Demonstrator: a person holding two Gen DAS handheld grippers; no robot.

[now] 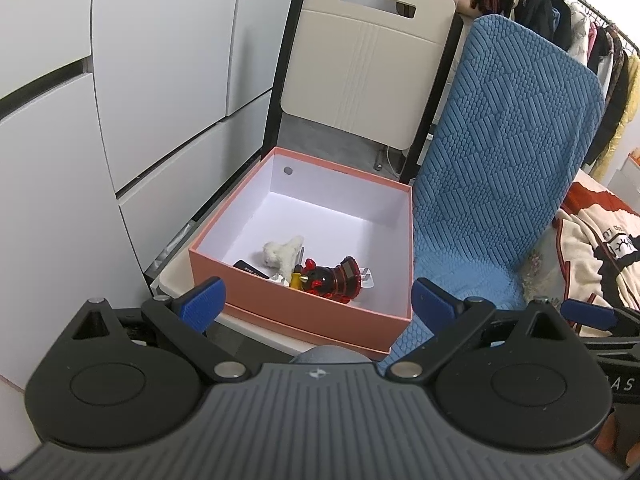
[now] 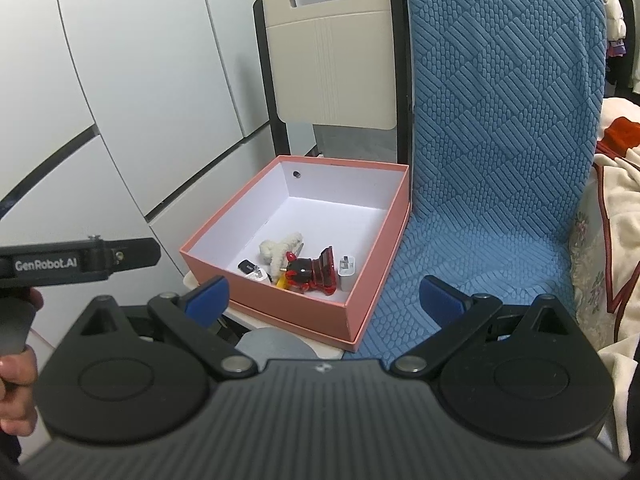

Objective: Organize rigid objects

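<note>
- our left gripper (image 1: 318,300) and right gripper (image 2: 324,302) hang with jaws wide, holding nothing.
- just beyond, the pink box (image 2: 260,196) sits on a chair seat, its toys (image 2: 308,270) heaped in the near corner.
- blue cushion (image 2: 500,140) leans alongside.

The left gripper (image 1: 318,300) and right gripper (image 2: 324,300) both point toward twelve o'clock, jaws spread wide, gripping nothing; the right sits at the left's three o'clock.
</note>
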